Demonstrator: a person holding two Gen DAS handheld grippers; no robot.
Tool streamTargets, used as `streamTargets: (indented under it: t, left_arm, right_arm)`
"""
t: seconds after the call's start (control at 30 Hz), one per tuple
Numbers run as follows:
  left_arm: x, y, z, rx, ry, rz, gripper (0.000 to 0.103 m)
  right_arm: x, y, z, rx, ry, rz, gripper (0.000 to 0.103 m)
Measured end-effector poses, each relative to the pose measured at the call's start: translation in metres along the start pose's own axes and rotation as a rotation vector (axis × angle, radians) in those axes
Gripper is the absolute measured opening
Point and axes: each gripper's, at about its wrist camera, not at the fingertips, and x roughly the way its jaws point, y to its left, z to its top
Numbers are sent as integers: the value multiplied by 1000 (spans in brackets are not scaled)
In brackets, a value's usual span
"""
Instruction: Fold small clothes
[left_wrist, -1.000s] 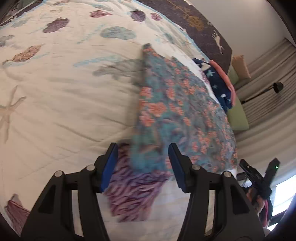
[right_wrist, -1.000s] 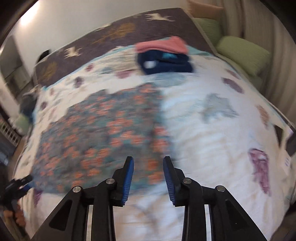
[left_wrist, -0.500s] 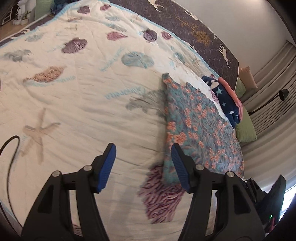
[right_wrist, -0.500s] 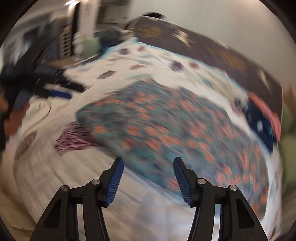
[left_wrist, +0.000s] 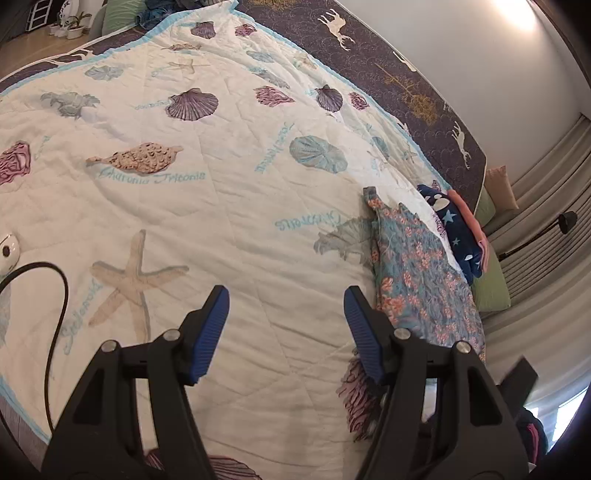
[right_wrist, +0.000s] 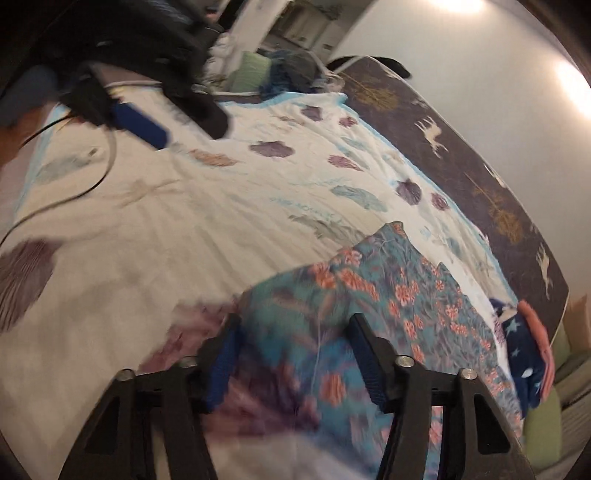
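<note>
Since the earlier frames, both hand-held grippers had shifted: the left hand-held gripper (left_wrist: 286, 325) had drawn away from the floral garment (left_wrist: 421, 280), which had lain between its fingers a second before and now lay off to its right. Its jaws, having just opened slightly, stood well apart over bare seashell quilt (left_wrist: 229, 206), holding and touching nothing. The right hand-held gripper (right_wrist: 295, 354) had swung round to the garment's near edge (right_wrist: 369, 314). Its jaws had just been closing, yet a clear gap remained, with floral fabric seen between the blue pads (right_wrist: 369, 365); motion blur prevented telling whether either pad touched the cloth.

The floral garment lay flat on the quilt, near the bed's right side. Only the left view showed a black cable (left_wrist: 59, 295) on the quilt and a lamp (left_wrist: 567, 221) against the curtains. Only the right view showed the left hand-held gripper from outside (right_wrist: 147, 125), blurred. Both views showed a folded stack of navy star-print and pink clothes (left_wrist: 458, 232) beyond the garment.
</note>
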Motion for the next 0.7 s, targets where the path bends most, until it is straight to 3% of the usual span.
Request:
streamTargets:
  t: [0.07, 0.1, 0.27, 0.37, 0.5, 0.67, 0.7]
  left_arm:
    - [6, -2, 8, 12, 20, -20, 65]
    - [11, -5, 13, 20, 32, -30, 65]
    - [47, -34, 34, 71, 101, -133, 69]
    - [79, -51, 47, 14, 132, -223, 69]
    - [128, -74, 61, -67, 230, -343, 69]
    - [175, -106, 63, -34, 320, -287, 69]
    - [180, -111, 63, -29, 330, -298, 59]
  right_arm:
    - [6, -13, 4, 90, 27, 9, 14]
    - [5, -24, 4, 163, 26, 46, 13]
    - [-13, -72, -2, 451, -24, 224, 11]
    - [-19, -92, -5, 556, -34, 287, 11]
    - [-20, -108, -7, 627, -26, 344, 11]
    - [-26, -119, -10, 662, -43, 361, 11]
    - [-28, -121, -11, 668, -49, 363, 11]
